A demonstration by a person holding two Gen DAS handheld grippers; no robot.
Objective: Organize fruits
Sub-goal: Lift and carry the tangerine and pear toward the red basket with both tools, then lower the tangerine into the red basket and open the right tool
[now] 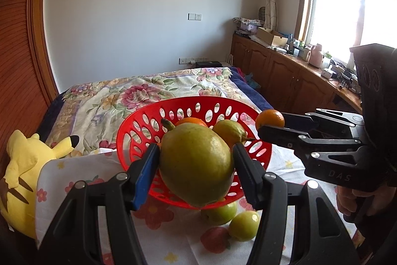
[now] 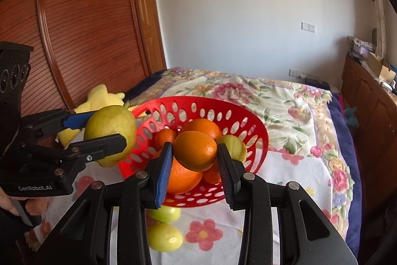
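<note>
Left gripper (image 1: 196, 163) was closed on a large green-yellow pear (image 1: 196, 163), pads pressed to its two flanks, stem end pointing away toward the basket. From the right wrist view the pear (image 2: 110, 133) hung at the near-left rim of the red perforated basket (image 2: 258, 138), lifted off the cloth

Right gripper (image 2: 194, 159) was closed on an orange (image 2: 194, 150), held above the basket interior; the left wrist view showed the same orange (image 1: 270, 118) at the basket's right rim (image 1: 248, 111)

Basket already held several oranges (image 2: 203, 127) and a second pear (image 1: 229, 129). Two small green fruits (image 1: 244, 225), apple-like though I could not tell for sure, lay on the flowered cloth (image 1: 287, 163) just in front of the basket

Judgement: transfer step in hand, both fruits carried to the basket and neither released. Orange looked closest to drop-off. Next move calls for lowering it into a gap between the fruit already there, then parting the fingers gently so nothing rolls. Pear needs to clear the rim first; it is heavy and smooth, so a low release seems wise

Yellow plush toy (image 1: 27, 165) sat left of the basket, clear of the work
</note>
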